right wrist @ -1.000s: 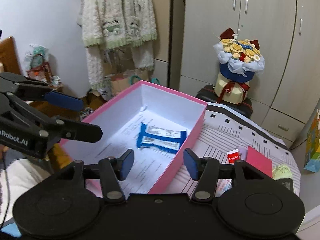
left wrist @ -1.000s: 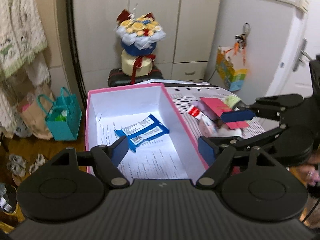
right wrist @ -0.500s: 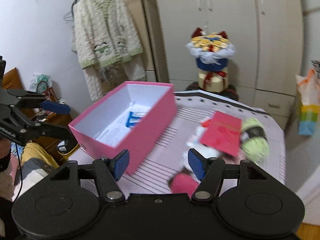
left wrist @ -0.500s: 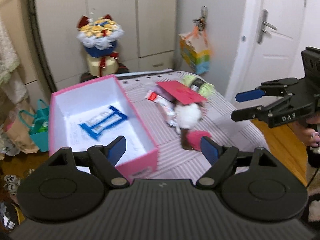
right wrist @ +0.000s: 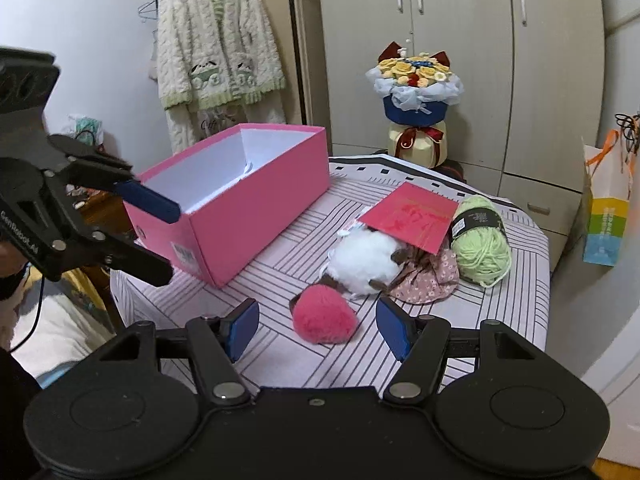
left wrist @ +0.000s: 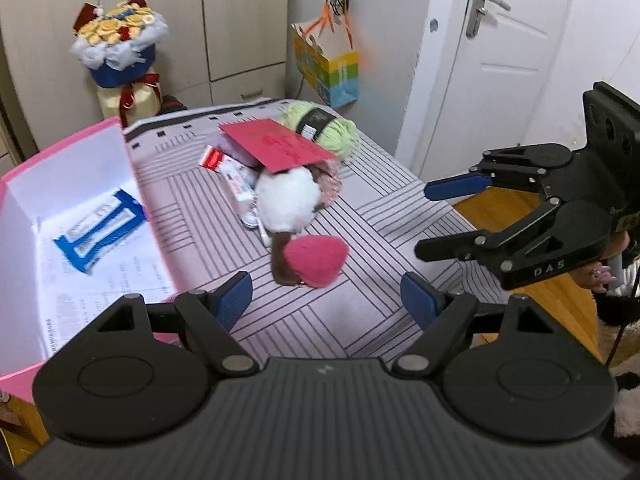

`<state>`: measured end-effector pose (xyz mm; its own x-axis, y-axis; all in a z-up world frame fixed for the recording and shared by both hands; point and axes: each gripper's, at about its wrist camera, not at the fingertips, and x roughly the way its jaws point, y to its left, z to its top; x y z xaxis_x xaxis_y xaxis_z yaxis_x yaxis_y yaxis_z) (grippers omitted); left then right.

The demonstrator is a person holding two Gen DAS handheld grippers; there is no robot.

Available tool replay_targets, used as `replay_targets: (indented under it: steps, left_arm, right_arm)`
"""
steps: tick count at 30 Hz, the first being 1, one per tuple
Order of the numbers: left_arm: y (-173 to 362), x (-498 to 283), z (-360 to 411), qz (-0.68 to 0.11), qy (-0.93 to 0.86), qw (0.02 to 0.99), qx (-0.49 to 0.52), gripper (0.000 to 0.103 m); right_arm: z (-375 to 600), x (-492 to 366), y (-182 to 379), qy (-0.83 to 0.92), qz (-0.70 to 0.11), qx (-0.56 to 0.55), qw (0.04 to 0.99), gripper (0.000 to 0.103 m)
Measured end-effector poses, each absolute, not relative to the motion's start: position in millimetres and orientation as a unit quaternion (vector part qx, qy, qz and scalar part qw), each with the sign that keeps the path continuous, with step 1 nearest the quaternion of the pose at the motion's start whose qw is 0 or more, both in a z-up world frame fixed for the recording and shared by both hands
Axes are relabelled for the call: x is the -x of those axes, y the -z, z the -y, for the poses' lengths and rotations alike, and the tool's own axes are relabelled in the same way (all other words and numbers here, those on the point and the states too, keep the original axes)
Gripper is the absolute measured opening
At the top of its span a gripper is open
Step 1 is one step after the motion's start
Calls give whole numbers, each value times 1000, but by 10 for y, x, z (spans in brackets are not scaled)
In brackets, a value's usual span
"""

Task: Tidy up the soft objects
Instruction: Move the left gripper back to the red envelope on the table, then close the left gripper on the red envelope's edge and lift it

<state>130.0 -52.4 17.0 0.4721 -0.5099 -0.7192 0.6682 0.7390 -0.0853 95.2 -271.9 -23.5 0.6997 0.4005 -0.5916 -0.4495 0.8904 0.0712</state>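
A fluffy pink pompom (left wrist: 316, 260) (right wrist: 324, 316) lies on the striped tablecloth. Behind it sits a white plush (left wrist: 286, 200) (right wrist: 366, 260), partly under a red envelope (left wrist: 276, 148) (right wrist: 412, 216). A green yarn skein (left wrist: 320, 124) (right wrist: 480, 248) rests further back, beside a floral cloth pouch (right wrist: 428, 276). My left gripper (left wrist: 326, 300) (right wrist: 160, 236) is open and empty, just short of the pompom. My right gripper (right wrist: 319, 330) (left wrist: 430, 218) is open too, off the table's right side. The pompom shows between its fingers but nothing touches it.
An open pink box (left wrist: 132, 168) (right wrist: 240, 216) stands on the left of the table with a blue packet (left wrist: 100, 232) inside. A red-and-white snack packet (left wrist: 224, 164) lies by the plush. A flower bouquet (right wrist: 416, 92) and wardrobe stand behind; a door (left wrist: 500, 60) is at right.
Both views have swung from the pink box over to the pile of soft things and dropped closer to the table. Both grippers stay open and empty.
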Motion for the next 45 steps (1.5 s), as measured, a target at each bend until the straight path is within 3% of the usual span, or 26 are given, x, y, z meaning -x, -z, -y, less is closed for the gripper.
replay_targets:
  steps: [8,15,27,34,37,45]
  left_arm:
    - [106,-1500,692,-404,346,842,-85,81]
    - [196,-1857,757,-378,333,864,-26,77]
    - [256,-2749,1074,-340,253,902,79,47]
    - [553,-3056,1157,-381,247,885,101,42]
    - [592,-3053,1190,-391,262,876,107,27]
    - [563,-2956,1172,-386,269,876,110,26]
  right_arm:
    - [2904,-1163,395,-218,-324,23,920,70]
    - [3064,-1489,414,-217,-320,-33,922,70]
    - [3258,-2464,597,-182,-331,-161,912,70]
    - [3288,-2687,902,-182,-360,-219,888,70]
    - [3295,-2695,952,-194,-362,-232,882,60]
    - [3261,-2580,818,-196,-349,-193,896,53]
